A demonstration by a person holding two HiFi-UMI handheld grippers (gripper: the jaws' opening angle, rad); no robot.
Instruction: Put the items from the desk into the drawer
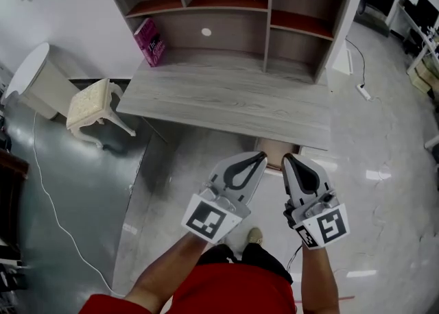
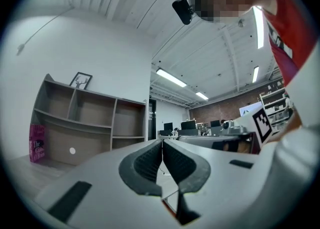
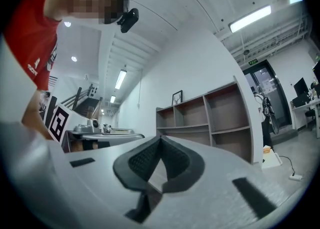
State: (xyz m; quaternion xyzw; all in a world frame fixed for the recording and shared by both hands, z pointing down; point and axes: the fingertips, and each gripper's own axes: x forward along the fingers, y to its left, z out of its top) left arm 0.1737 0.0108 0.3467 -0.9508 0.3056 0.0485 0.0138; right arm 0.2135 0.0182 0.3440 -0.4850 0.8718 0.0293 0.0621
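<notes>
I held both grippers low in front of the desk (image 1: 226, 97), a flat rectangular slab with a pale grey wood-grain finish. The left gripper (image 1: 261, 157) had its two dark, ribbed rubber pads pressed together at the tips, leaving only a teardrop-shaped gap behind them, with nothing caught between them. Its own view showed the same meeting of tips (image 2: 162, 142) inside the smooth grey plastic shells. The right gripper (image 1: 287, 158) was likewise closed tip to tip and empty, as its own view confirmed (image 3: 160, 138).

The one item I could see on the desk was a pink book (image 1: 149, 42). It stood tilted at the far left of the desktop, leaning against the hutch (image 1: 233, 4), well apart from both grippers. In the left gripper view it appeared as a magenta slab with pale lettering (image 2: 36, 144). The hutch was an open-shelved unit in the same grey laminate, its shelf tops reddish brown and its side panels curved.

Under the desk's front edge, just beyond the two gripper tips, was a brown wood-toned panel (image 1: 274, 148); I could not tell whether it was the drawer. To the left of the desk stood a cream stool (image 1: 92, 103) with a textured top and curved legs, on a glossy grey floor (image 1: 82, 189).
</notes>
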